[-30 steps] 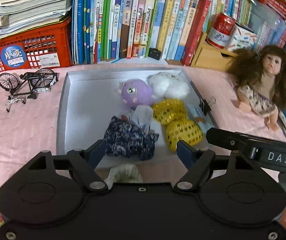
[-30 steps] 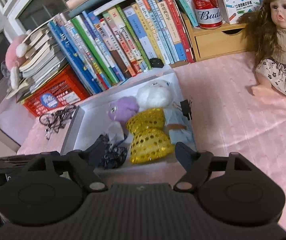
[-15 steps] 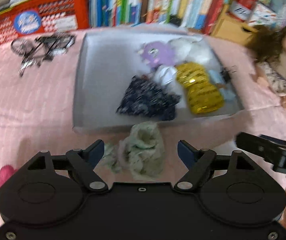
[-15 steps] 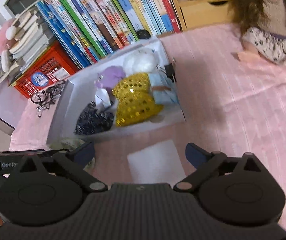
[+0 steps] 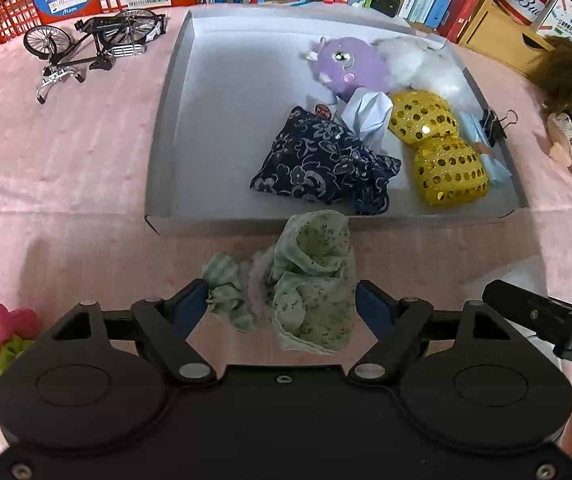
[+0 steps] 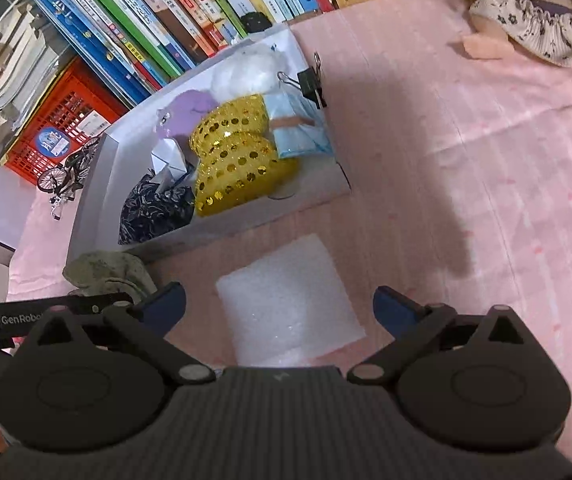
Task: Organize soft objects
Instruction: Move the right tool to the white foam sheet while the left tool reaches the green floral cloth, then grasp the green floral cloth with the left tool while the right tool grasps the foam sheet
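Grey tray (image 5: 162,128) with gold sequined cushion (image 5: 437,148)

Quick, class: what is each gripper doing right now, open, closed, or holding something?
Left gripper: open, fingers either side of the green floral cloth, not pressing it.
Right gripper: open wide above the white foam sheet, holding nothing.

Pink-clothed surface (image 5: 66,168) carries: grey tray (image 5: 162,128), green floral cloth (image 5: 313,280), white foam sheet (image 6: 286,300), model bicycle (image 5: 94,40), red crate (image 5: 18,4), doll (image 6: 537,32).
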Tool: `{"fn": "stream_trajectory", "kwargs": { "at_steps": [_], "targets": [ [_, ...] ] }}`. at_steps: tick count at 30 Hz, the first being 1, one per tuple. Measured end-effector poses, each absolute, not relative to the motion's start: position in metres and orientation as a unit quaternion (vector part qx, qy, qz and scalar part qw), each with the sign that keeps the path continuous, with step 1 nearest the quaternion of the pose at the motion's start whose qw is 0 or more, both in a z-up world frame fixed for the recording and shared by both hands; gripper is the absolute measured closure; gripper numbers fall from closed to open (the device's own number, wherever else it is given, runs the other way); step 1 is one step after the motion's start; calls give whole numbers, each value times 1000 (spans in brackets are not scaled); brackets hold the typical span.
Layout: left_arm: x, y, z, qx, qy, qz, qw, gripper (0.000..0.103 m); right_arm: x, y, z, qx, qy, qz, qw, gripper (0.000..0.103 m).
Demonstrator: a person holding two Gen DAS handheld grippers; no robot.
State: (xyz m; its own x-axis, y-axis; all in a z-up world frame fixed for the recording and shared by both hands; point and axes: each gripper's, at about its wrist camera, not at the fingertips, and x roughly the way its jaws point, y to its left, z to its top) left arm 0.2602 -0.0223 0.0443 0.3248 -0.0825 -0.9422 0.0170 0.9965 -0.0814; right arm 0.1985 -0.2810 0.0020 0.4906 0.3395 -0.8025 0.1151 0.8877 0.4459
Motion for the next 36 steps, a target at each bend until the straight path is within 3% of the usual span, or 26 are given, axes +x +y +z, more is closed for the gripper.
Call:
{"fn": "stream_trajectory", "kwargs": {
  "at_steps": [11, 21, 36],
  "targets": [
    [263, -25, 33, -28, 586, -24, 809, 24, 201, -284, -3, 250, 505, 70, 823, 0],
    [262, -26, 28, -34, 588, -24, 808, 25, 201, -287, -3, 268, 504, 58, 819, 15],
    [261, -28, 24, -35, 588, -18, 808, 29, 203, -289, -3, 268, 513, 57, 813, 21]
  ]
}}
